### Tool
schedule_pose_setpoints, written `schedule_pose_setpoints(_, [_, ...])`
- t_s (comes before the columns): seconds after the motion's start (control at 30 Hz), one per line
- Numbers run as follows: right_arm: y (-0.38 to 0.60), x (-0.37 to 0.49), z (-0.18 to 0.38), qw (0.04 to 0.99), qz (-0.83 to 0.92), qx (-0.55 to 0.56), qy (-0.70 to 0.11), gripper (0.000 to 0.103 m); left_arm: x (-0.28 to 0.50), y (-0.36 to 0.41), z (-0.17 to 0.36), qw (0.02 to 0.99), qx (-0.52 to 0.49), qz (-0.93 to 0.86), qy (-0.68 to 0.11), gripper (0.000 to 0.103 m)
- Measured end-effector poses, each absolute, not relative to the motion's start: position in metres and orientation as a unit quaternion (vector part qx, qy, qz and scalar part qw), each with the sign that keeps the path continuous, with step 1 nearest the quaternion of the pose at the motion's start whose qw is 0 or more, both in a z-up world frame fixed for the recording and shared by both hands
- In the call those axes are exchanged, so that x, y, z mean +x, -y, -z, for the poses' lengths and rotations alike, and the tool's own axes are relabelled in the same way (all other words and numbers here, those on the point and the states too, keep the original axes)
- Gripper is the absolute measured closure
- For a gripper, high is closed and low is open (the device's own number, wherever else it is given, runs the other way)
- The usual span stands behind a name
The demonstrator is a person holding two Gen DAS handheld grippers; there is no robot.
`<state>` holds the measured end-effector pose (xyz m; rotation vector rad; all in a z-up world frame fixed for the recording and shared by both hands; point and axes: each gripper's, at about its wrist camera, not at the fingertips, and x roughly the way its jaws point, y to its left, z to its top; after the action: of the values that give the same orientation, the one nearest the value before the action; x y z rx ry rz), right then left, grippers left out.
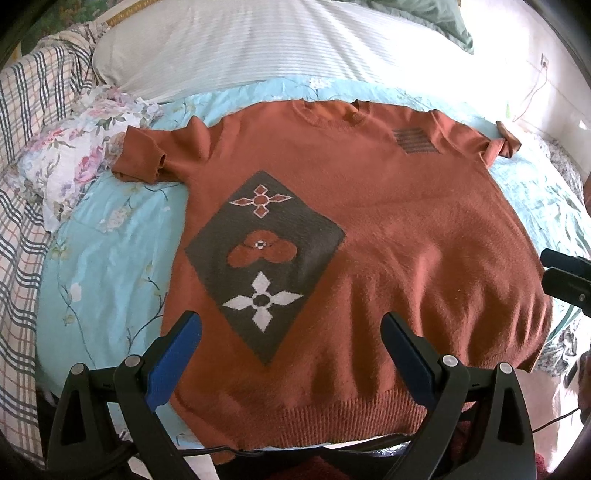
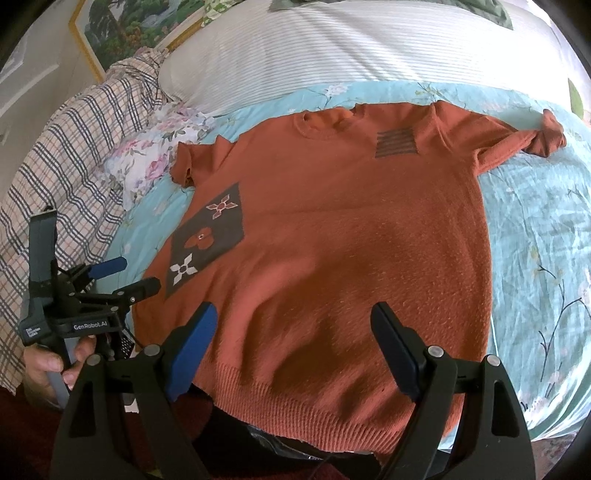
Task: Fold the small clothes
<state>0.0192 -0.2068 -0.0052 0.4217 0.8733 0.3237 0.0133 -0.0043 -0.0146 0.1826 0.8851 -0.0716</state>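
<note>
A rust-orange short-sleeved knit sweater [image 1: 388, 229] lies flat, front up, on a light blue floral bedsheet [image 1: 110, 236]. It has a dark diamond patch with flowers [image 1: 264, 254] and a small striped patch near the shoulder [image 1: 415, 140]. Its ribbed hem [image 1: 332, 417] is nearest me. My left gripper [image 1: 291, 325] is open and empty above the hem's left half. My right gripper [image 2: 293, 317] is open and empty above the sweater [image 2: 351, 229] near its hem [image 2: 314, 410]. The left gripper also shows in the right wrist view [image 2: 125, 275], held by a hand.
A white striped pillow [image 1: 258, 48] lies beyond the collar. A floral cloth [image 1: 77, 155] and a plaid blanket [image 1: 22, 184] lie at the left. The bed's near edge runs just under the hem. A framed picture [image 2: 129, 29] hangs at the far left.
</note>
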Motion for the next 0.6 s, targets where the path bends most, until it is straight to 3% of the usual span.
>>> schedule_pose_setpoints(0.37, [0.23, 0.03, 0.022, 0.869, -0.147, 0.233, -0.411, 0.018, 0.032, 0.008, 0.024, 0.901, 0.066, 0.048, -0.426, 0.005])
schedule_pose_setpoints(0.6, [0.284, 0.055, 0.028, 0.874, -0.098, 0.264, -0.396, 0.027, 0.044, 0.012, 0.028, 0.898, 0.063, 0.051, -0.433, 0.005])
